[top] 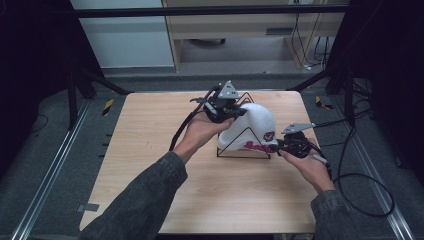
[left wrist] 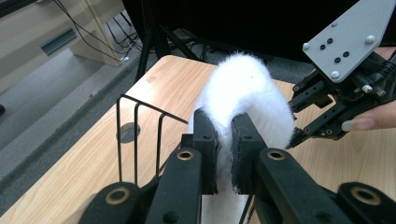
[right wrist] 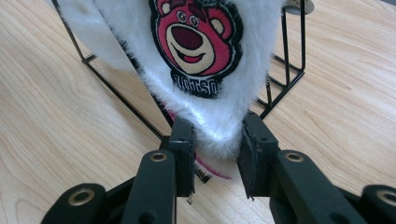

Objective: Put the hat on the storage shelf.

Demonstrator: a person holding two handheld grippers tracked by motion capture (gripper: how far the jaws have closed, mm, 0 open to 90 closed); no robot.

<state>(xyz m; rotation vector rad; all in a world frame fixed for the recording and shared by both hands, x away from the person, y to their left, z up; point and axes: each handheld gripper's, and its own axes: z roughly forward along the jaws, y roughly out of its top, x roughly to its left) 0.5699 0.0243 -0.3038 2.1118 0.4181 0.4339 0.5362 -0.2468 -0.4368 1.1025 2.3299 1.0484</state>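
In the centre of the high view, the white furry cap (top: 255, 125) sits over the wire rack (top: 243, 150). The left gripper (left wrist: 224, 154) pinches its fur; the right gripper (right wrist: 217, 154) clamps its lower edge, probably to settle it straight.

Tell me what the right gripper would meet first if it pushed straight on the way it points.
The right gripper already has the white fluffy hat between its jaws, so it would press deeper into that, likely then the black wire stand behind, though depth is unclear.

The right tongs (right wrist: 217, 156) pinch the white furry slipper (right wrist: 224, 116), its bear patch (right wrist: 196, 39) above, beside a black wire rack (right wrist: 285, 70).
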